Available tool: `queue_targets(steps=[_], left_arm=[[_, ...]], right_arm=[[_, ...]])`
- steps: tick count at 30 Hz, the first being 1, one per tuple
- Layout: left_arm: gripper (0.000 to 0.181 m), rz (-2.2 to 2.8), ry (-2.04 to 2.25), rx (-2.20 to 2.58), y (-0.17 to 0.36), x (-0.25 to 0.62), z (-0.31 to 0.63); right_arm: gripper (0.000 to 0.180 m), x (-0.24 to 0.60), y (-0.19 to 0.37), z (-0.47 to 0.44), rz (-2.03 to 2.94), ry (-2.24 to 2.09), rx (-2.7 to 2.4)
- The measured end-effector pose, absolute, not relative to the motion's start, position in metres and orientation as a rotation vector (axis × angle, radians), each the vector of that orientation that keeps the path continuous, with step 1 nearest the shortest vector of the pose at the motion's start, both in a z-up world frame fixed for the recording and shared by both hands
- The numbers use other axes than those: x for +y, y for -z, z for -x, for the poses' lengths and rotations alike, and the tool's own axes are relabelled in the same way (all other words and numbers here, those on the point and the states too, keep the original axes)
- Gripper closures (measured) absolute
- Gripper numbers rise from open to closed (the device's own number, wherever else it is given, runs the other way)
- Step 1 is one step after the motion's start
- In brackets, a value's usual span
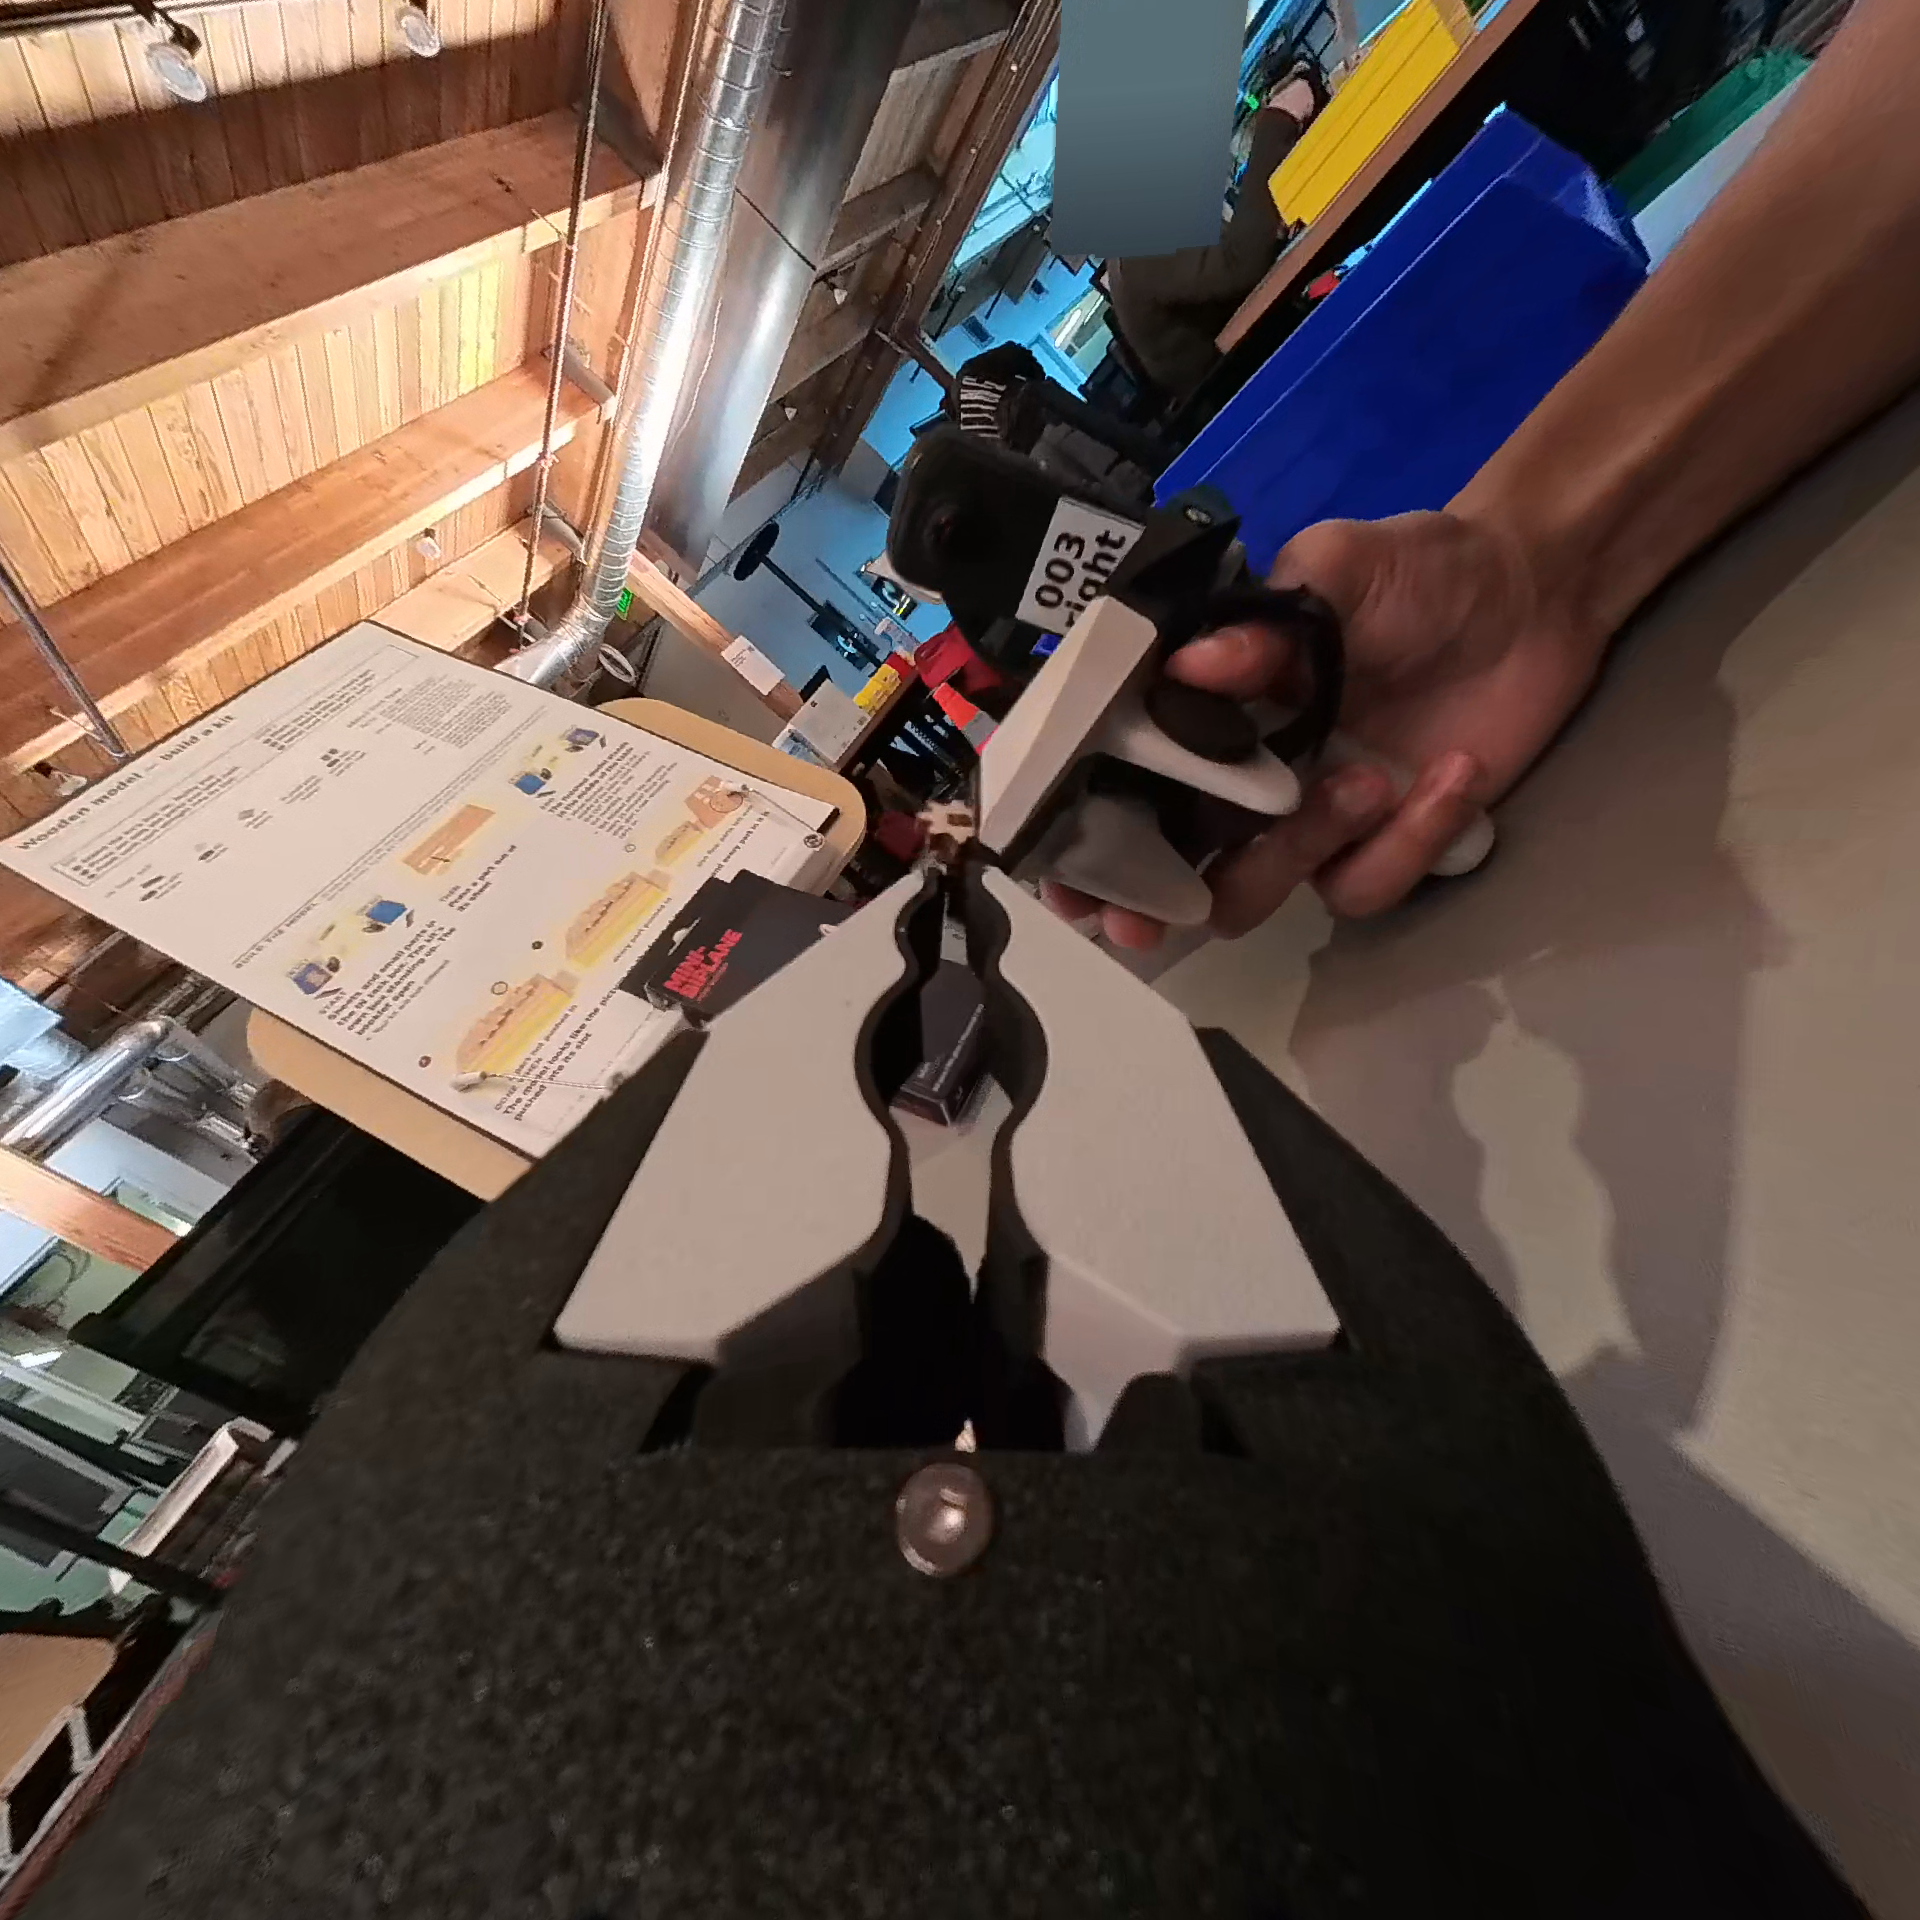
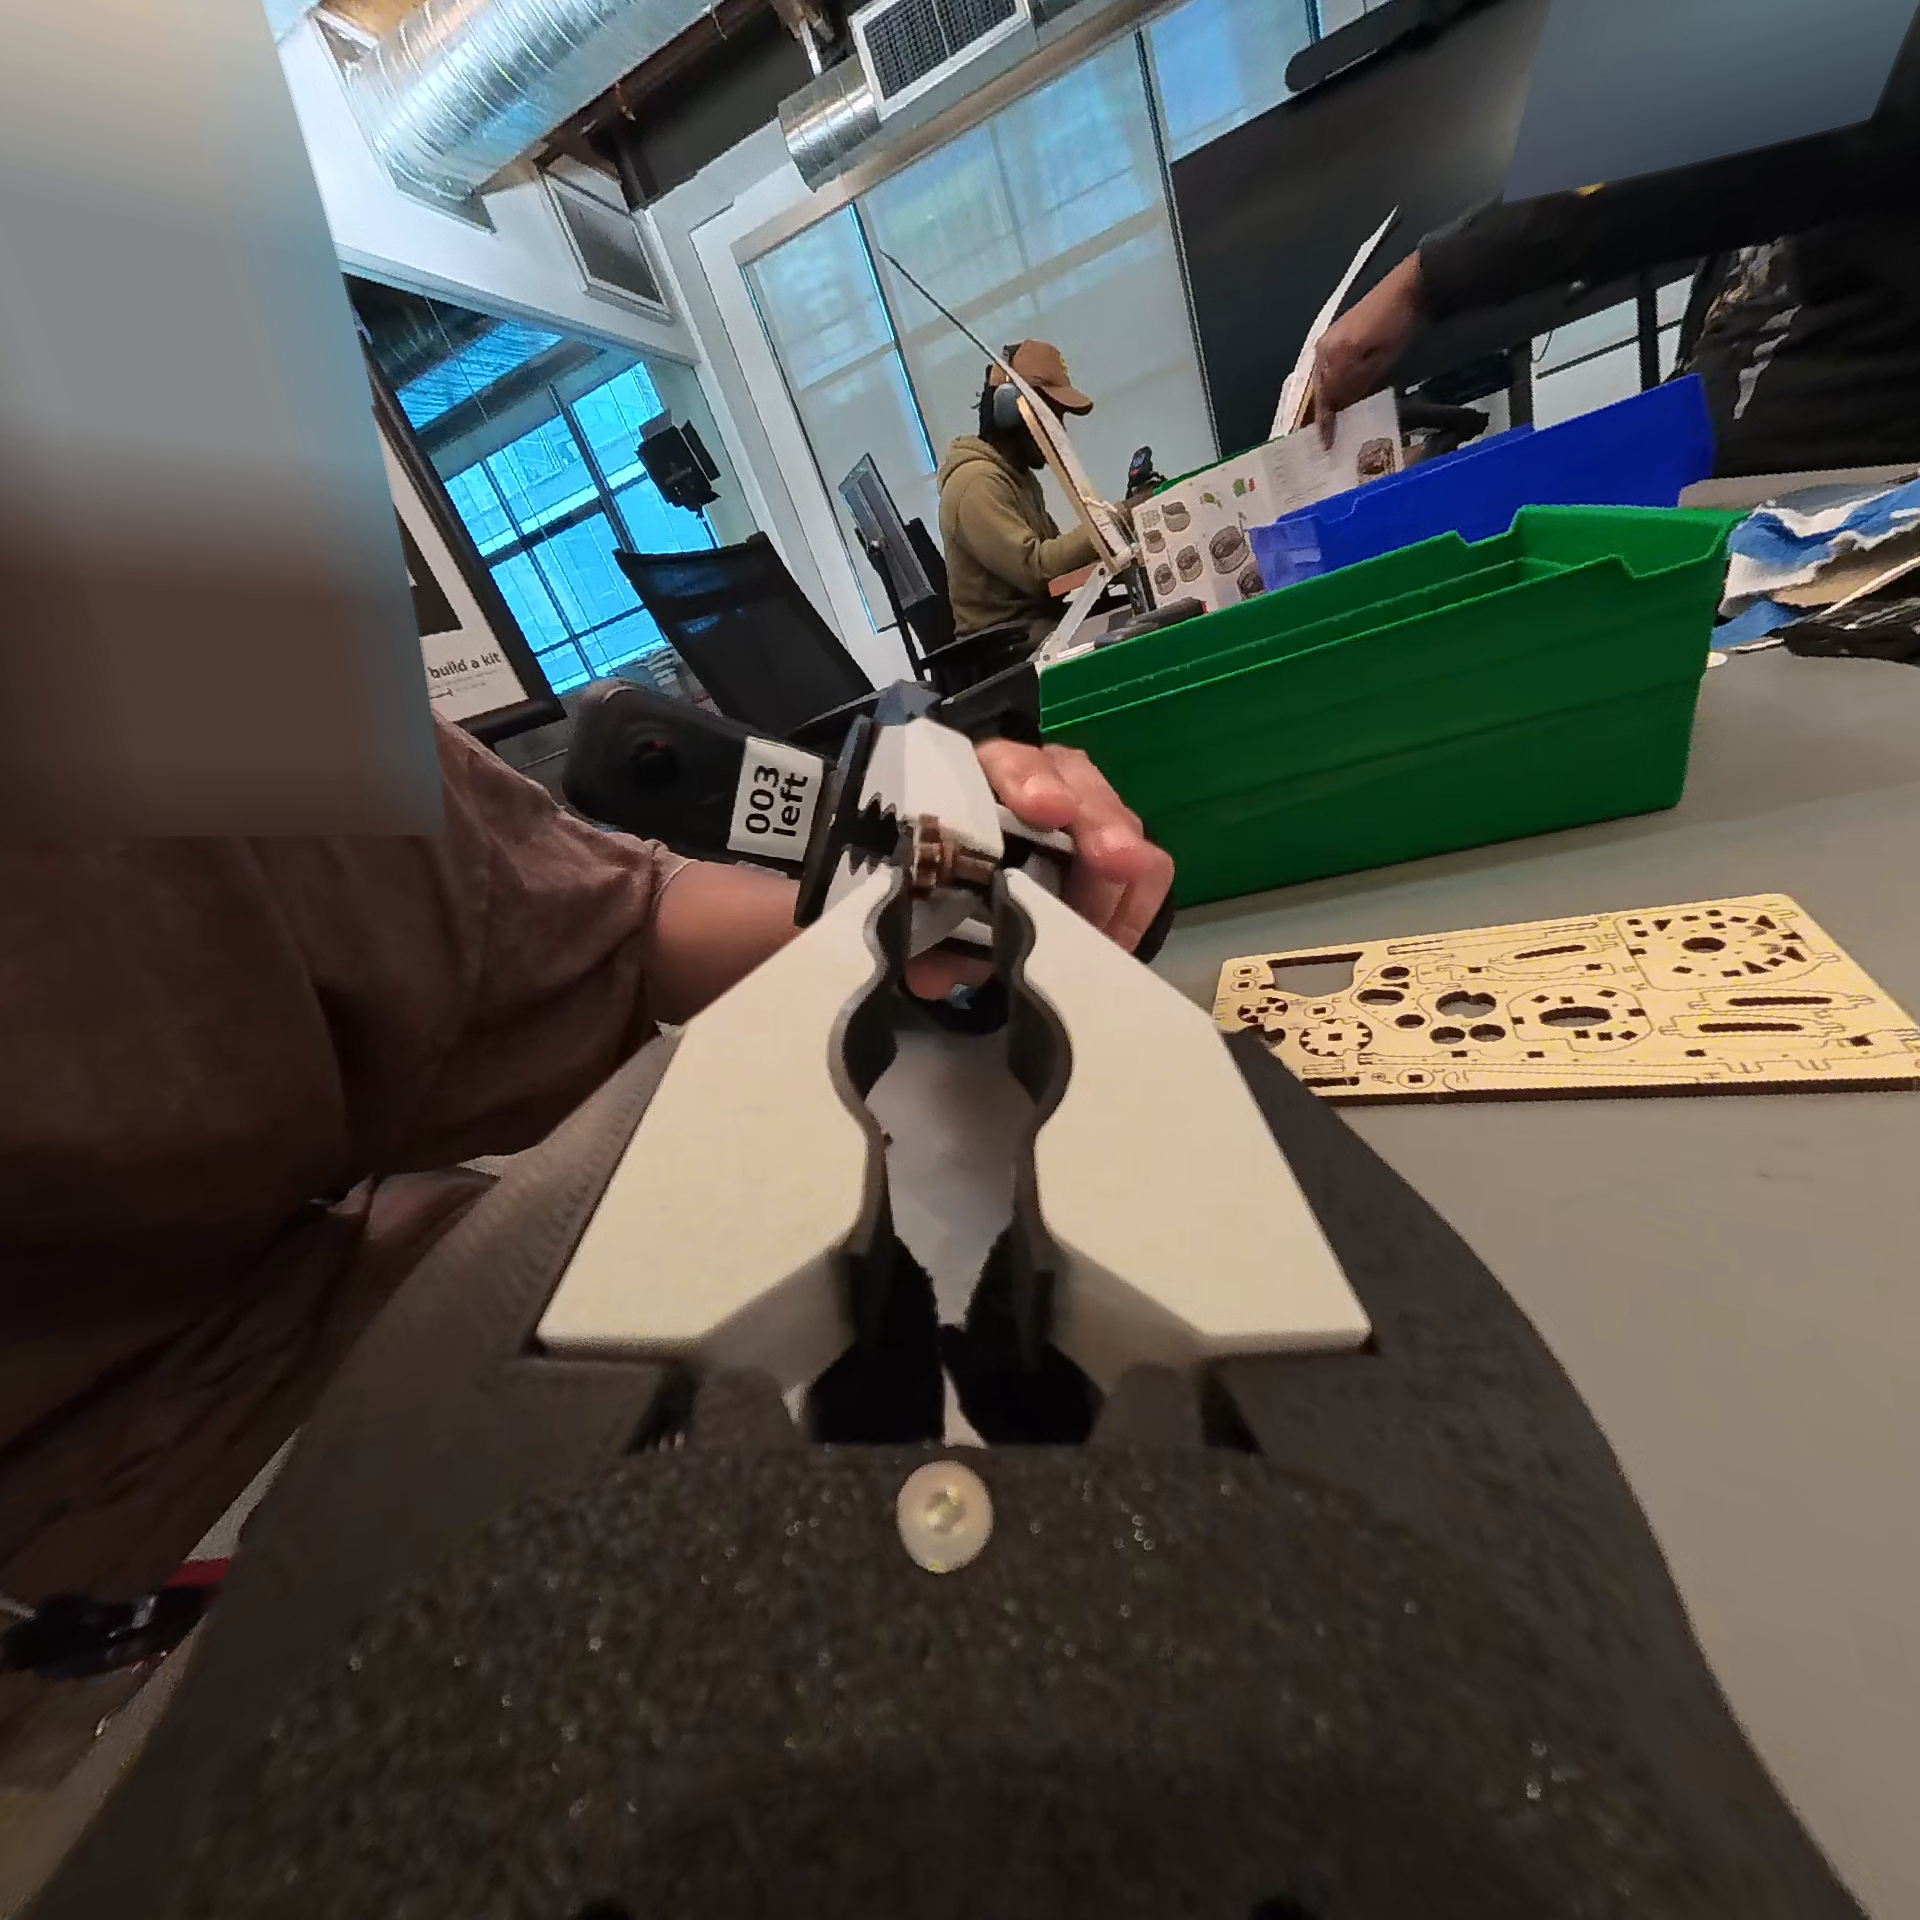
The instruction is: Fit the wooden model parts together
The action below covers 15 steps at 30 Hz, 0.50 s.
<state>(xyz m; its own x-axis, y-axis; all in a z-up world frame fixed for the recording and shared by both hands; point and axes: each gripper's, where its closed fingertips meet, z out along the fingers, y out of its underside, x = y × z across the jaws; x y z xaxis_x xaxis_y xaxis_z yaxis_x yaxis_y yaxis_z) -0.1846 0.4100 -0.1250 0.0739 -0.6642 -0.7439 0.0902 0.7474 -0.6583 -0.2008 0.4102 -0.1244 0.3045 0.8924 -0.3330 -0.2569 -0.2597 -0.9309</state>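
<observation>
grey wavy-edged tool point(image 1: 951, 878) fingers, black speckled body, silver screw point(image 1: 943, 1527), brown sleeve point(image 2: 312, 987)

Left gripper point(image 1: 951, 878) and right gripper point(image 2: 951, 883) meet tip to tip at frame centre, jaws nearly closed; bare right hand point(image 1: 1423, 717) grips handle.

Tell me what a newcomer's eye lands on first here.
The two grey-fingered grippers meet tip to tip above the grey table, the left gripper and right gripper pinching small brown wooden gear-like parts between them. A pale laser-cut plywood sheet lies flat just right, before a green plastic bin.
</observation>
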Motion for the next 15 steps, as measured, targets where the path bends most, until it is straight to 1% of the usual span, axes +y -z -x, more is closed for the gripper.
queue_targets(steps=[7,11,15], left_arm=[[0.179,0.545,0.549,1.419,0.131,0.421,0.184],[0.173,0.612,0.572,1.448,0.136,0.431,0.185],[0.165,0.774,0.949,1.428,0.127,0.425,0.189]], right_arm=[[0.167,0.42,0.122,0.186,1.413,-1.145,-0.598],[0.167,0.426,0.137,0.184,1.493,-0.884,-0.694],[0.167,0.424,0.156,0.191,1.548,-0.62,-0.849]])
